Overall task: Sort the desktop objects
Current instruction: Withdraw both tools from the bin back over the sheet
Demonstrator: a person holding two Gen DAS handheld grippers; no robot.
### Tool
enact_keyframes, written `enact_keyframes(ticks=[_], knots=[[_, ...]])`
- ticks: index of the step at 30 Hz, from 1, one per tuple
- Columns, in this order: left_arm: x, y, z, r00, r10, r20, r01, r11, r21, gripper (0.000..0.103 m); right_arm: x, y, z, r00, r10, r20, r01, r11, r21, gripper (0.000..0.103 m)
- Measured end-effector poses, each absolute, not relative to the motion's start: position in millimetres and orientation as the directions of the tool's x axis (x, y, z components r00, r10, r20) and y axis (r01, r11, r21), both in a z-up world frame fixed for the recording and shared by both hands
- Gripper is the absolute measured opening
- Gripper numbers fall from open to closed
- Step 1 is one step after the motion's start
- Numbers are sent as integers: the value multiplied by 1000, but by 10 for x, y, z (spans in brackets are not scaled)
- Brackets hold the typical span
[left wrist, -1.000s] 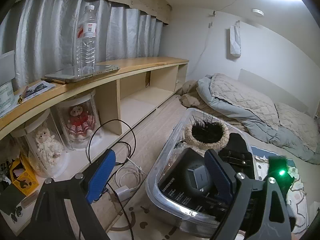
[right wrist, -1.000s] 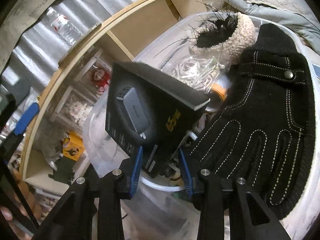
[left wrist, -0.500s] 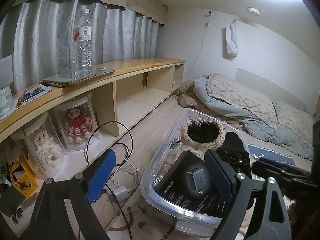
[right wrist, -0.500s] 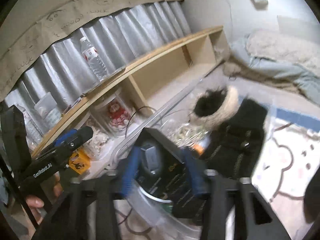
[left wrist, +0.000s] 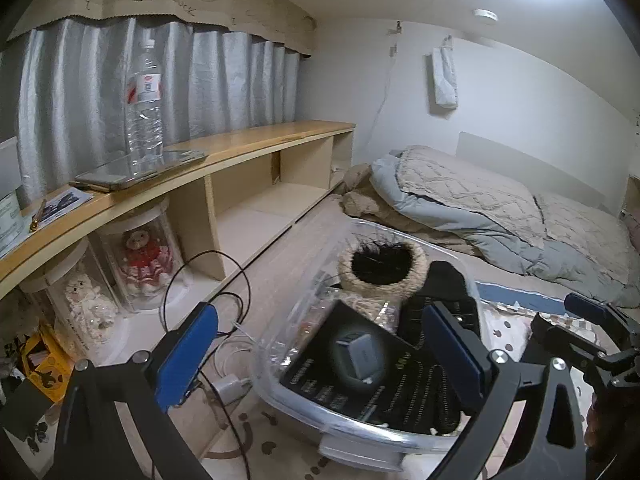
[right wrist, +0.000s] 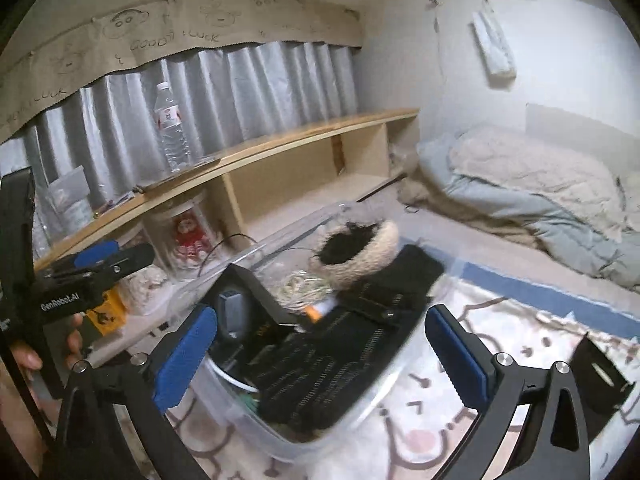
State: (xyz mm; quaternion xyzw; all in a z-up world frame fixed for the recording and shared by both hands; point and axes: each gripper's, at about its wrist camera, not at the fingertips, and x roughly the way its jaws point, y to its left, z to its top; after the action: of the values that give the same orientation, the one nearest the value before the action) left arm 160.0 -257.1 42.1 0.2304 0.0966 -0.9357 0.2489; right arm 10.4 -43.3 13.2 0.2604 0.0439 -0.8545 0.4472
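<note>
A clear plastic bin (left wrist: 360, 432) (right wrist: 280, 436) sits on the floor mat. In it lie a black charger box (left wrist: 360, 372) (right wrist: 248, 312), a black stitched glove (right wrist: 344, 356) (left wrist: 444, 304) with a furry cuff (left wrist: 380, 272) (right wrist: 356, 256), and a bundle of white cable (right wrist: 300, 288). My left gripper (left wrist: 320, 356) is open and empty above the bin's near side. My right gripper (right wrist: 320, 360) is open and empty, raised above the bin. The right gripper shows at the right edge of the left wrist view (left wrist: 592, 328); the left gripper shows at the left of the right wrist view (right wrist: 100, 260).
A long wooden shelf (left wrist: 256, 144) runs along the curtain, bearing a water bottle (left wrist: 144, 108), a tablet (left wrist: 136, 168) and papers. Doll jars (left wrist: 140, 264) stand under it. Black and white cables with a charger (left wrist: 228, 384) lie left of the bin. Bedding (left wrist: 500, 208) lies at the right.
My right gripper has let go of the black box, opened wide and pulled up and back from the bin. The box now lies in the bin. The left gripper has barely moved.
</note>
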Motion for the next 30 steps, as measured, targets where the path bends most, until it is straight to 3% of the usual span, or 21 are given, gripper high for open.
enact_keyframes(ticks=[9,30], knots=[[1444,-2286,469,-787,-407,-463,478,-877,-43,103,-22,-13,159,-573,-684,-452,730,-676,98,103],[807,-1360,469,-849,-293,-440,317,-948,19,103,-429,1351,196,-732,-516,-445,516,-846,133,103]])
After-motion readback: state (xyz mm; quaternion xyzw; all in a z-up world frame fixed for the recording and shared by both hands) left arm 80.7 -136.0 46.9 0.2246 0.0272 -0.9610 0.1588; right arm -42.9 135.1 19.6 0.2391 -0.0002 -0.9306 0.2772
